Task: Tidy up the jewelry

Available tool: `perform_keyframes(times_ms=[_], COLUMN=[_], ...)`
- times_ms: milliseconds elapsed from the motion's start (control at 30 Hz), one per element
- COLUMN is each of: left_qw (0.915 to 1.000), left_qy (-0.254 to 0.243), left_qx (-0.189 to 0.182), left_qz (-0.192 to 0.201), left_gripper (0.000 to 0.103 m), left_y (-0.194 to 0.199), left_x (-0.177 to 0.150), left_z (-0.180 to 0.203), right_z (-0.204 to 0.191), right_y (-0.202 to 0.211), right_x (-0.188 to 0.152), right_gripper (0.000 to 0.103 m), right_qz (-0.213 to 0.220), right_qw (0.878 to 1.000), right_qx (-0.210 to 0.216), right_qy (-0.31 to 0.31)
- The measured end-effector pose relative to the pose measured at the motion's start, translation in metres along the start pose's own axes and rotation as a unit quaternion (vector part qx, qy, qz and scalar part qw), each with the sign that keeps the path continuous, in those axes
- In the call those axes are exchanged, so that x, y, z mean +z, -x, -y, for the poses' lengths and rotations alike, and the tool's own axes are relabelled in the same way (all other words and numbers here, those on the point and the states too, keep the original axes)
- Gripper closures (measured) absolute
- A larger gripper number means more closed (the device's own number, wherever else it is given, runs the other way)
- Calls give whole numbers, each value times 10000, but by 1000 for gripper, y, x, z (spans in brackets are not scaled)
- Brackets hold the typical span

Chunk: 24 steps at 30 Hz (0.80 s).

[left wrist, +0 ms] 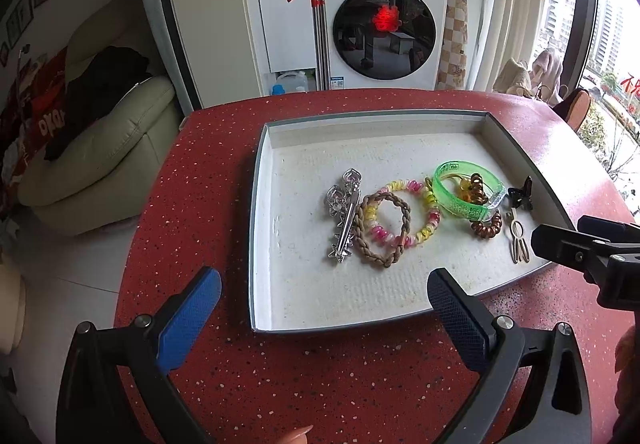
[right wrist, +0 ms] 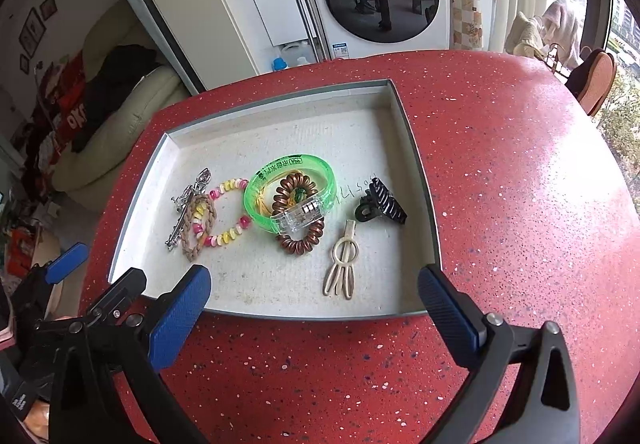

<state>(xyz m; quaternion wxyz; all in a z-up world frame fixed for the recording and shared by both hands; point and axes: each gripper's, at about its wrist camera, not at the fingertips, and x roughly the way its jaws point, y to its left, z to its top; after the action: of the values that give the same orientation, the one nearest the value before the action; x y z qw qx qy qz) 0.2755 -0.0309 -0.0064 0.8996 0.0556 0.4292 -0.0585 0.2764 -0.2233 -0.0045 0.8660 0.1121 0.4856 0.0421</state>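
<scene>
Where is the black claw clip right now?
In the right wrist view, the black claw clip lies inside the tray, near its right wall, just beyond the cream hair clip.

Glossy speckled red tabletop (right wrist: 500, 172); translucent green plastic bangle (right wrist: 290, 180); matt tray (right wrist: 248, 276).

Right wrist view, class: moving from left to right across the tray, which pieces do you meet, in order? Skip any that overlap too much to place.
Silver hair clip → braided brown hair tie → pink and yellow coil tie → green bangle → cream hair clip → black claw clip.
</scene>
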Motion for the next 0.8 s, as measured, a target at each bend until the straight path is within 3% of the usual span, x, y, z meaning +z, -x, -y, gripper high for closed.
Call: perform_keyframes(times_ms=[367,800], left_qw=[9999,9951], left_qy=[92,408], left_qx=[27,304], left_qz=[59,843], left_gripper=[0,0], left_y=[29,82], left_x=[-32,-81], left_z=[-8,-5], right_z=[-12,-21], right_y=[20,58], right_x=[-24,-78], right_gripper=[0,0], right_qz=[67,1036], right_qw=[9989,9917], right_qx=[-319,-676], right_qy=[323,340])
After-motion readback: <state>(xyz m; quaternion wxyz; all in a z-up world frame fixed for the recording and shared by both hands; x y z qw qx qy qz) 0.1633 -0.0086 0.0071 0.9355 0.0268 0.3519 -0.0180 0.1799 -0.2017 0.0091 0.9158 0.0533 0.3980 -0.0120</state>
